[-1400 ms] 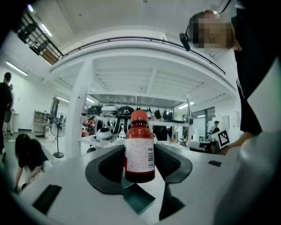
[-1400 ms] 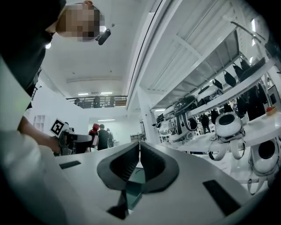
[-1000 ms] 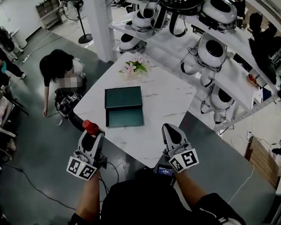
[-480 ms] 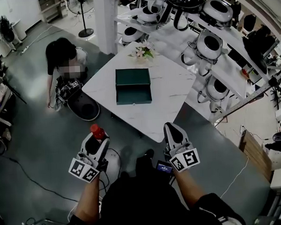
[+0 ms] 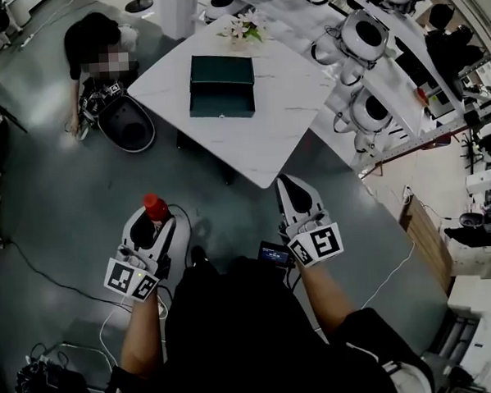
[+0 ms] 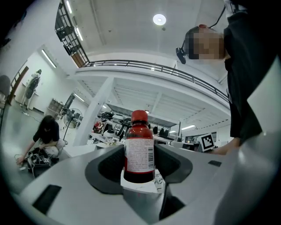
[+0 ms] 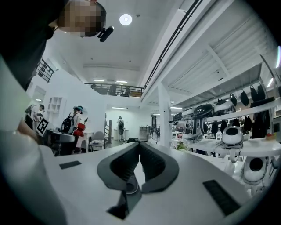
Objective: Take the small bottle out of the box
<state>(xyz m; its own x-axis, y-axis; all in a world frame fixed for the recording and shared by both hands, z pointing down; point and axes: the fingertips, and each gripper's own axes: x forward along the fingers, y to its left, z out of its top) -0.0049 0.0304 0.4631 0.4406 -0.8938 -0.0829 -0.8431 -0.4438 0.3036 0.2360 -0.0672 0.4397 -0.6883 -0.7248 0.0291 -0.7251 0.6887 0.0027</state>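
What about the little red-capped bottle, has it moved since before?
Yes. The small bottle, held in the left tool, has moved back from the white table: before, its cap was at the table's near edge; now floor lies between them.

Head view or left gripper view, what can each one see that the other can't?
Only the head view shows the open green box, empty inside. Only the left gripper view shows the white label on the bottle and the round ceiling lamp. Both show the red-capped bottle clamped in the left gripper, and a person crouching on the floor.
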